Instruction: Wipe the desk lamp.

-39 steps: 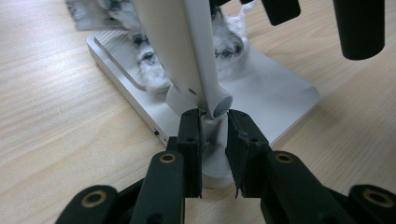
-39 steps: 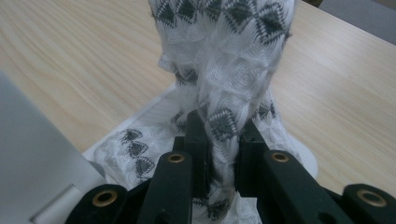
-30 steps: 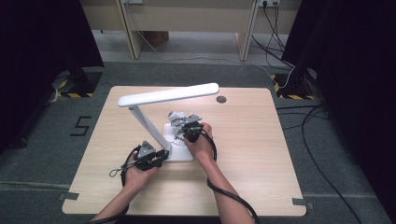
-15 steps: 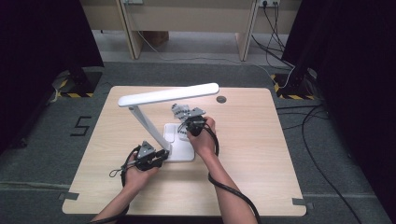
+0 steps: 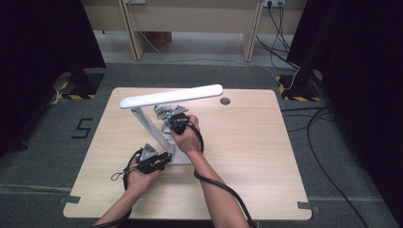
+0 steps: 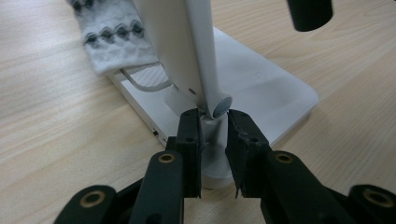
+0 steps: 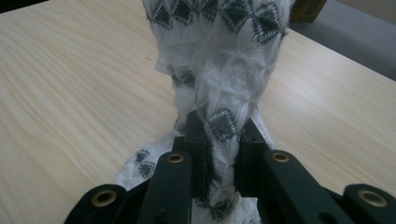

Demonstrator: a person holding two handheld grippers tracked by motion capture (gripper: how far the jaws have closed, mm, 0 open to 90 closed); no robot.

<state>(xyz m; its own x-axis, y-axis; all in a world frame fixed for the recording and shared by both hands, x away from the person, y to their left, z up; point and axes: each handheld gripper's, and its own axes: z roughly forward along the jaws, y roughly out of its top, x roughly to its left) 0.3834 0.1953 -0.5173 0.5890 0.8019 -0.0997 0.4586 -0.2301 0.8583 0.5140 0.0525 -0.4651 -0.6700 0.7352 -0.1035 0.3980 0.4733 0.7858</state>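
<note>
A white desk lamp stands on the table, its long head (image 5: 171, 96) held level above its slanted arm (image 6: 187, 46) and flat base (image 6: 261, 79). My left gripper (image 5: 164, 157) is at the near end of the base. In the left gripper view it (image 6: 214, 122) is shut on the short hinge post at the foot of the arm. My right gripper (image 5: 169, 116) is under the lamp head, beside the arm. It (image 7: 223, 125) is shut on a white cloth with black diamonds (image 7: 219, 42), which bunches up between the jaws. The cloth (image 6: 112, 37) drapes by the arm.
The wooden table (image 5: 247, 142) has a round cable hole (image 5: 225, 101) near its far edge. Black cables trail from both grippers across the near side. A white lamp cord (image 6: 140, 84) runs along the base. Dark carpet surrounds the table.
My right gripper has moved left and a little up with the cloth, closer to the lamp arm under the head. The left gripper has stayed on the hinge post.
</note>
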